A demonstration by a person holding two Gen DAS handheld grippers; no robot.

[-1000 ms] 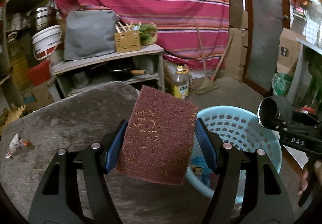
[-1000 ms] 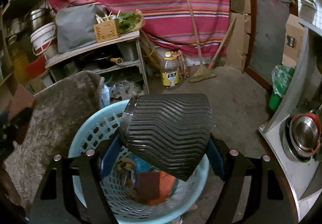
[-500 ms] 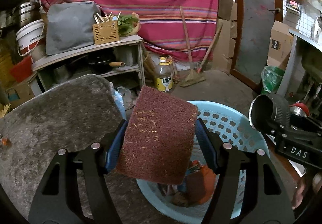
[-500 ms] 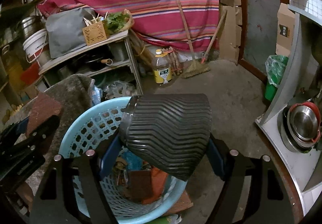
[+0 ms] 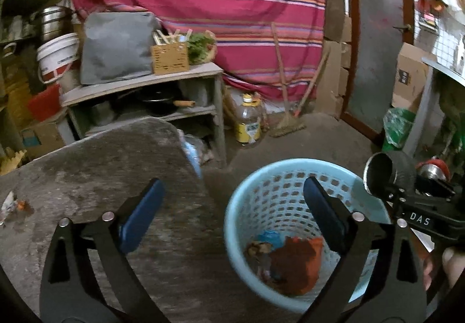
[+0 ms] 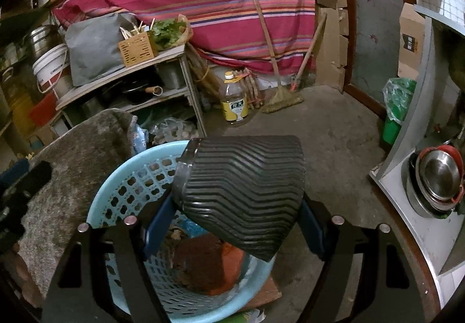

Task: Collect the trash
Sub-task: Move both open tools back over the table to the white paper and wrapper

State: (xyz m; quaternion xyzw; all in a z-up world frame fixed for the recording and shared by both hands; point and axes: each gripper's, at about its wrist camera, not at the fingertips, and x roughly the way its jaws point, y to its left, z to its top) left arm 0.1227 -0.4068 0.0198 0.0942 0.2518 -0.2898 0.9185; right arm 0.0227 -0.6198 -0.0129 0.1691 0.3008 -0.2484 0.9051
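Note:
My left gripper [image 5: 232, 212] is open and empty, hovering over the edge of the grey stone table [image 5: 96, 177] beside the light blue laundry-style basket [image 5: 261, 177]. The maroon scouring pad [image 5: 293, 265] lies inside the basket on other trash. My right gripper [image 6: 232, 206] is shut on a black ribbed paper cup [image 6: 241, 192], held on its side above the basket [image 6: 116, 198]. The pad shows at the basket bottom in the right wrist view [image 6: 200, 259]. The right gripper and cup [image 5: 386, 172] show at the right of the left wrist view.
A small scrap of trash [image 5: 11, 204] lies at the table's far left. A wooden shelf [image 5: 139, 84] with pots, an oil bottle [image 5: 247, 122] and a broom [image 5: 287, 122] stand behind. A green bin [image 6: 395, 108] and a counter with metal bowls [image 6: 436, 177] are at right.
My left gripper opened and the maroon scouring pad dropped into the basket. The left gripper then shifted back left toward the table. The right gripper still holds the cup over the basket.

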